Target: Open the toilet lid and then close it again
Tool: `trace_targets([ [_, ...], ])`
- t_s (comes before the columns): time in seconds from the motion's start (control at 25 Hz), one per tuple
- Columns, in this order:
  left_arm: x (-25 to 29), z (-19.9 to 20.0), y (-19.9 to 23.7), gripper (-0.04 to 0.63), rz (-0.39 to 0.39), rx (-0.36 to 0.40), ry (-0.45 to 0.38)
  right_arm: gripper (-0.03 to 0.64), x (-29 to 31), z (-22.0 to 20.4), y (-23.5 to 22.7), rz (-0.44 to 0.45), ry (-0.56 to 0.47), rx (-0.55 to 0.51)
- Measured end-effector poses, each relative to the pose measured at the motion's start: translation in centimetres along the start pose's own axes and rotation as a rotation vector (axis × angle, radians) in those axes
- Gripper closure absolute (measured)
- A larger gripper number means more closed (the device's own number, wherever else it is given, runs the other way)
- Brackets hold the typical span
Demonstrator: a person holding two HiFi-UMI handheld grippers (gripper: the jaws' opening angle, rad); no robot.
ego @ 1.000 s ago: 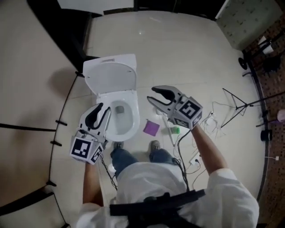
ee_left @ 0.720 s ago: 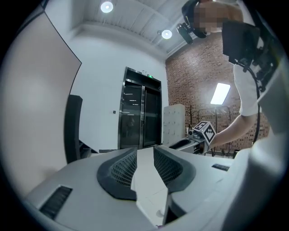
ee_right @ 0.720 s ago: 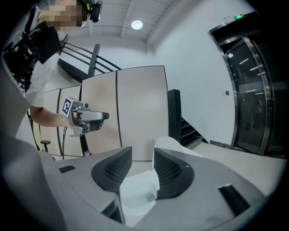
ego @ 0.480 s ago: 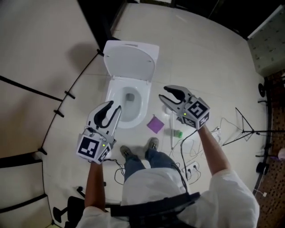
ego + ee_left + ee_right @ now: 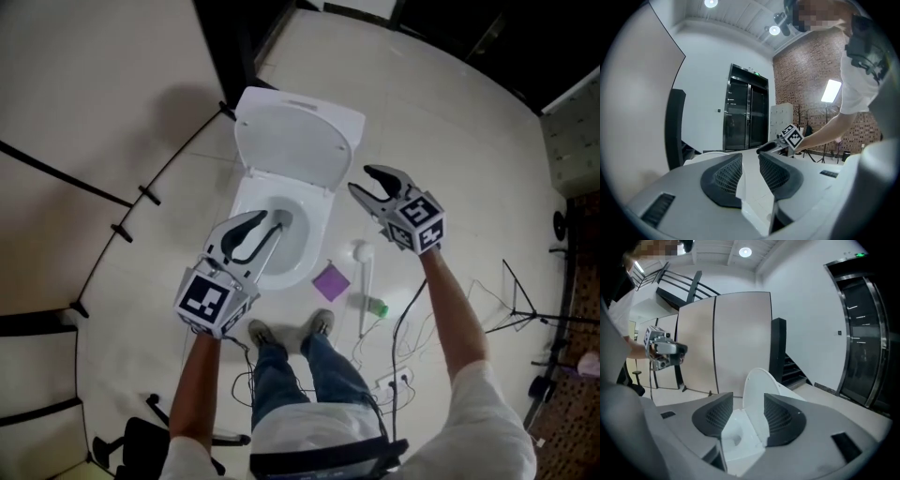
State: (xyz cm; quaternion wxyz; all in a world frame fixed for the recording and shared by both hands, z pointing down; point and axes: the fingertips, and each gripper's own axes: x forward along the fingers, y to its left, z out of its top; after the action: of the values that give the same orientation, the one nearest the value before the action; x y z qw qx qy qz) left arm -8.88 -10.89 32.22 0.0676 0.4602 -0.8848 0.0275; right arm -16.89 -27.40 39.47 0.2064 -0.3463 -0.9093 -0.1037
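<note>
The white toilet stands with its lid (image 5: 298,148) raised upright over the bowl (image 5: 302,223). My left gripper (image 5: 267,225) hovers over the bowl's near left rim, jaws apart and empty. In the left gripper view its jaws (image 5: 746,161) frame only pale floor and a white edge. My right gripper (image 5: 364,181) hangs just right of the lid, apart from it. Its jaws have just been opening and nothing is between them. The right gripper view (image 5: 747,404) looks past them at the raised lid (image 5: 757,383) and the bowl (image 5: 733,432).
On the floor right of the bowl lie a purple square (image 5: 331,281), a white brush (image 5: 364,272) and a green bottle (image 5: 376,307). Cables (image 5: 403,337) trail by the person's feet (image 5: 291,328). A pale partition wall (image 5: 84,112) with black rails stands to the left.
Both grippers have moved forward and down towards the toilet. The left one now overlaps the bowl's rim and the right one sits beside the lid, its jaws wider. The lid stays up.
</note>
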Motion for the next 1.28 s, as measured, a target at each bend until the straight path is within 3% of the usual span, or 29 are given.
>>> trace_targets([
  [0.28, 1.9, -1.4, 1.4, 0.486, 0.015, 0.007, 0.013, 0.399, 10.1, 0.5, -8.8, -0.016, 0.085, -0.061],
  [0.52, 2.6, -2.7, 2.6, 0.486, 0.026, 0.01, 0.037, 0.4, 14.2, -0.7, -10.6, 0.041, 0.192, -0.063],
  [0.56, 2.5, -2.7, 2.8, 0.486, 0.029, 0.011, 0.036, 0.454, 14.3, -0.8, -10.5, 0.057, 0.198, -0.07],
  [0.6, 2.4, -2.7, 2.9, 0.486, 0.032, 0.013, 0.036, 0.552, 14.4, -0.8, -10.4, 0.067, 0.2, -0.08],
  [0.72, 1.7, -3.1, 3.2, 0.486, 0.035, 0.015, 0.046, 0.566, 14.1, -0.7, -9.6, 0.082, 0.212, -0.13],
  [0.88, 0.6, -3.5, 3.7, 0.486, 0.046, 0.008, 0.042, 0.58, 13.0, -0.9, -5.8, 0.127, 0.245, -0.258],
  [1.0, -0.4, -3.8, 3.7, 0.486, 0.046, 0.007, 0.038, 0.58, 11.1, -2.0, -0.4, 0.135, 0.216, -0.349],
  [1.28, -6.0, -5.8, 2.6, 0.486, 0.051, 0.023, 0.015, 0.566, 7.6, -10.8, 15.4, 0.077, 0.211, -0.651],
])
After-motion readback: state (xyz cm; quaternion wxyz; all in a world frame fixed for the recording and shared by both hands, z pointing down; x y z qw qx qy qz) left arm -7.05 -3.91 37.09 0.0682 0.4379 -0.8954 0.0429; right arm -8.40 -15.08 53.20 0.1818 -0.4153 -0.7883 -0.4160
